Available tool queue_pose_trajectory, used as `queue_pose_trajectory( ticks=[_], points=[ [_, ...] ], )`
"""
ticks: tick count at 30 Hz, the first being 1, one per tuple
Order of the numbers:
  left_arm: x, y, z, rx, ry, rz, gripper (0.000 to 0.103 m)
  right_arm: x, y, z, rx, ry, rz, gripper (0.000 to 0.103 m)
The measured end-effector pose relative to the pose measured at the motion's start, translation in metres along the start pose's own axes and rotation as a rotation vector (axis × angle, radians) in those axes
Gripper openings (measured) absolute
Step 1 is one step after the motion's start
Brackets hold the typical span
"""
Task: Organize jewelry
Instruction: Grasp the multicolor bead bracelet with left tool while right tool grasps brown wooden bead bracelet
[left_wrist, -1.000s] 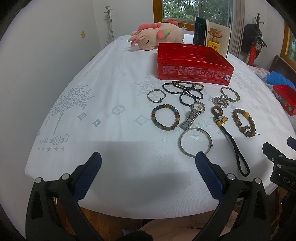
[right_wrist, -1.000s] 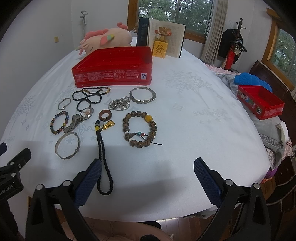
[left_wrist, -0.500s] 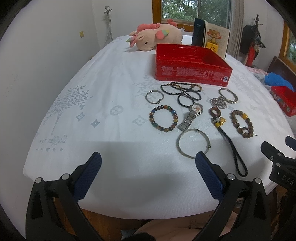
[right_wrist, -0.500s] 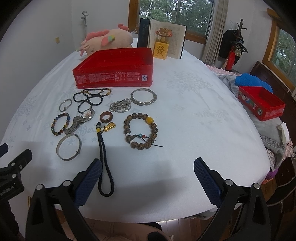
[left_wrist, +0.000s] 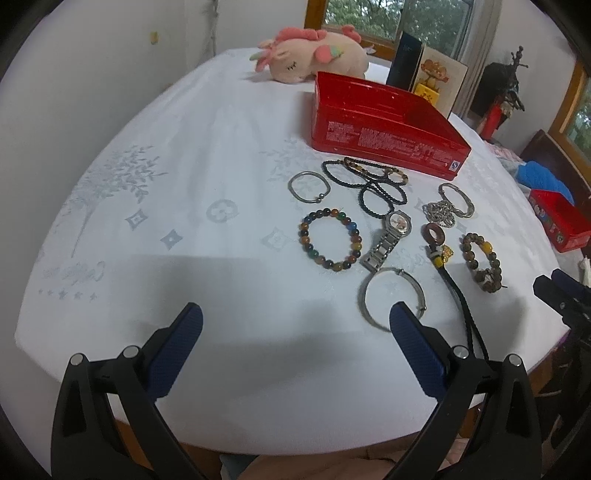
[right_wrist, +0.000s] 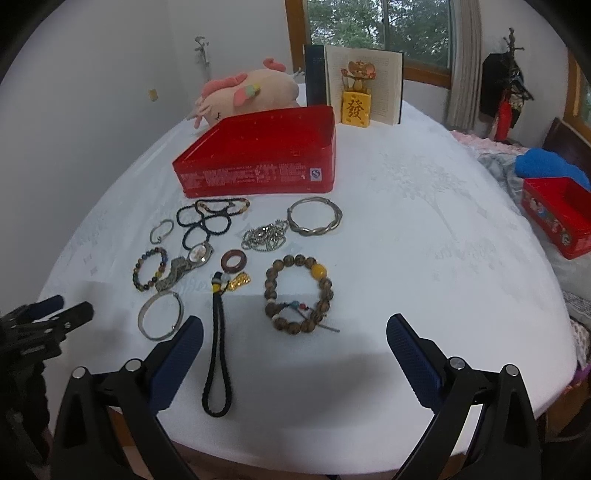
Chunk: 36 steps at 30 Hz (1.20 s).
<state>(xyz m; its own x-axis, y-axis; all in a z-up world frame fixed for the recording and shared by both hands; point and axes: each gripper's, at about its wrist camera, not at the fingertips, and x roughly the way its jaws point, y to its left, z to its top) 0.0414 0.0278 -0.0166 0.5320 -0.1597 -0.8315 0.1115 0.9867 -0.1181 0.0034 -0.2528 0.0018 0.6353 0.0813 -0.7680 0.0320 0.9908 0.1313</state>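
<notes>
Jewelry pieces, among them a wooden bead bracelet (right_wrist: 299, 293), lie spread on the white-clothed desk (right_wrist: 424, 229) before a red tin (right_wrist: 258, 155), while both hand-held grippers, left (left_wrist: 295, 325) and right (right_wrist: 294, 334), hover spread wide, holding nothing.

Right gripper (right_wrist: 294, 334), jaws spread wide, hovers near wooden bead bracelet (right_wrist: 298, 293) and black cord (right_wrist: 218, 354).

place: home bedroom | cues: plush toy (left_wrist: 314, 55), coat rack (right_wrist: 511, 85), white-clothed table (right_wrist: 424, 221)
</notes>
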Motion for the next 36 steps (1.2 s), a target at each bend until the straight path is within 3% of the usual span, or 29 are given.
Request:
queue_pose_trajectory(
  ticks=[3,7,10,12,15,19,24,33,36],
  points=[
    [0.014,0.004,0.015,-0.009,0.048,-0.051,0.099,0.010,-0.011,0.007,0.011,0.030,0.031,0.099],
    [0.034,0.006,0.034,-0.010,0.087,-0.048,0.098,0.020,-0.016,0.012,0.006,0.057,0.054,0.099],
    [0.056,0.004,0.046,-0.004,0.143,-0.066,0.089,0.026,-0.020,0.019,-0.002,0.066,0.062,0.097],
    [0.069,0.006,0.051,-0.016,0.187,-0.060,0.073,0.028,-0.022,0.023,-0.008,0.067,0.064,0.096],
    [0.087,0.007,0.057,-0.030,0.233,-0.076,0.071,0.033,-0.027,0.027,-0.003,0.074,0.069,0.094],
    [0.093,0.004,0.062,-0.013,0.228,-0.058,0.068,0.042,-0.036,0.032,0.014,0.097,0.083,0.082],
    [0.098,0.005,0.067,-0.003,0.218,-0.012,0.048,0.063,-0.047,0.037,0.033,0.151,0.100,0.065],
    [0.102,0.011,0.074,-0.021,0.182,0.032,0.012,0.086,-0.042,0.040,-0.024,0.206,0.125,0.058],
    [0.102,0.018,0.076,-0.042,0.180,0.017,0.007,0.095,-0.038,0.041,-0.051,0.229,0.115,0.055]
  ],
)
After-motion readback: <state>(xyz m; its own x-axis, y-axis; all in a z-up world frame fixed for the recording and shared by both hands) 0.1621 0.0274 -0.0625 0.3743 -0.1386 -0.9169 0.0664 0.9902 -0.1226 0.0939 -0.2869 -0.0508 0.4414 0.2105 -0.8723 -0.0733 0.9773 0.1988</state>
